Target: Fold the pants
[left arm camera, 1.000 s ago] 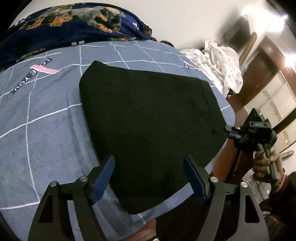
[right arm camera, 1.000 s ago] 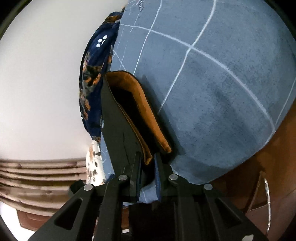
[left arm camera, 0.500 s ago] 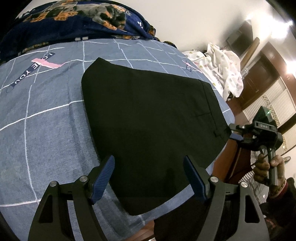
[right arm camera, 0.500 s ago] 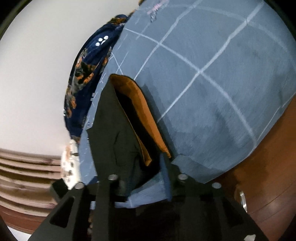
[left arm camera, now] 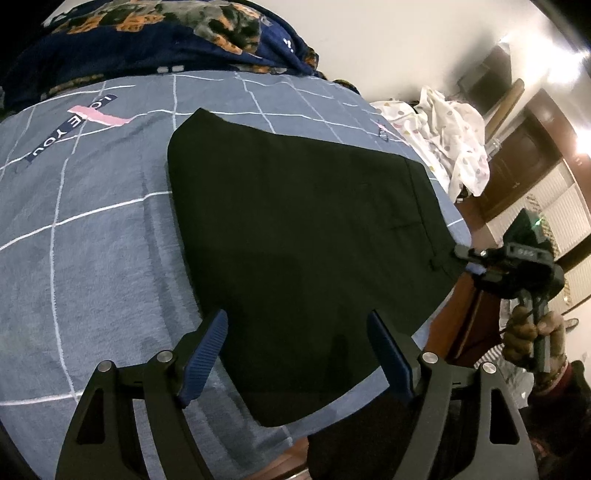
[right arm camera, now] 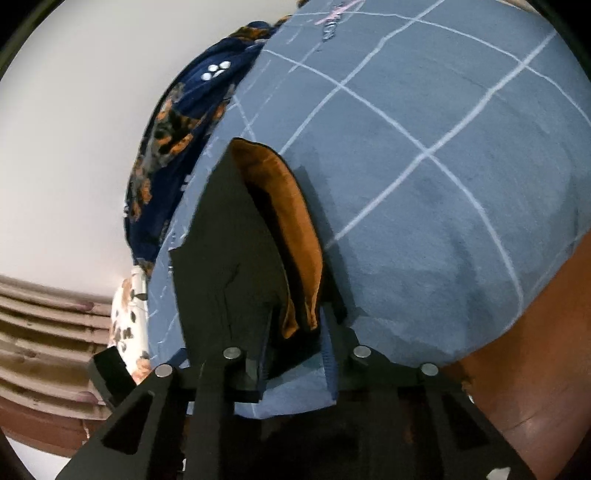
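Observation:
Black pants lie folded flat on a blue-grey checked bedsheet. My left gripper hovers open over their near edge, nothing between its blue pads. At the right bed edge a hand holds my right gripper at the waistband. In the right wrist view the right gripper has its jaws closing on the waistband, whose orange lining bunches up and fills the gap between the pads. The black cloth runs away from it, lifted a little off the sheet.
A dark blue patterned blanket is heaped at the bed's far side. A white spotted cloth lies at the far right corner. The wooden bed frame runs below the mattress edge, with a dark door beyond.
The right jaws widened around the waistband, then narrowed on it again. The right gripper rose and rolled, lifting the waistband edge. The left gripper stayed where it was, open.

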`<state>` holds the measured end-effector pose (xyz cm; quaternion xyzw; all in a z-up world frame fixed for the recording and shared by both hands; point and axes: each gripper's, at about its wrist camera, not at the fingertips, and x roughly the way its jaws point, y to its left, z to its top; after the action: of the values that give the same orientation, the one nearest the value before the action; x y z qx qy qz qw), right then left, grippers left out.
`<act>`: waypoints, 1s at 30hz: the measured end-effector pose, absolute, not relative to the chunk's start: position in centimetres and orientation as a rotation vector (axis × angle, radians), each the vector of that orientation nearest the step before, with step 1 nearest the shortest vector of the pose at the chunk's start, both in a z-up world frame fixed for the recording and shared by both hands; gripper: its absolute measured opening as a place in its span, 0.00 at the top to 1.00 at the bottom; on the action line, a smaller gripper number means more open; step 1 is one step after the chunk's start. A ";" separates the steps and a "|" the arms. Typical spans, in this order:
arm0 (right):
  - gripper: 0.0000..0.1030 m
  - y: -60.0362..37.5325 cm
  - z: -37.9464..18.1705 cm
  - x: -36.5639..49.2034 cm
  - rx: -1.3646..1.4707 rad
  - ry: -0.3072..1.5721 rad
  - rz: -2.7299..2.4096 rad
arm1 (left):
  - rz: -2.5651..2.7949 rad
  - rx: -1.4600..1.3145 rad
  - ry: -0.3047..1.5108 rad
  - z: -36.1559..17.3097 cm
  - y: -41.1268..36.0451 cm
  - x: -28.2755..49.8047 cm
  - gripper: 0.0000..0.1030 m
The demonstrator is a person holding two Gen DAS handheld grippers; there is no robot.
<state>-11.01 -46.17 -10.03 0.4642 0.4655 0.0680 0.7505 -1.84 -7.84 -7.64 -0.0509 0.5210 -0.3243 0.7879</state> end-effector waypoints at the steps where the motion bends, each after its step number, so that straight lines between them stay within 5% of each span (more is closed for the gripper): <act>1: 0.80 -46.0 -9.8 -10.7 1.036 1.002 0.180 | -0.692 -0.112 1.121 -7.6 -7.7 -1.8 0.24; 24: 0.83 -48.1 -14.7 -9.7 1.161 1.011 0.211 | -0.666 -0.129 1.127 -7.8 -7.5 -1.5 0.24; 30: 0.77 -47.3 -13.6 -9.1 1.026 1.016 0.169 | -0.659 -0.143 1.142 -8.4 -7.1 -1.5 0.24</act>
<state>-9.14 -47.29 -13.55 0.4692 0.4645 0.0772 0.7471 -1.53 -7.07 -8.35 -0.0662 0.5300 -0.3060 0.7881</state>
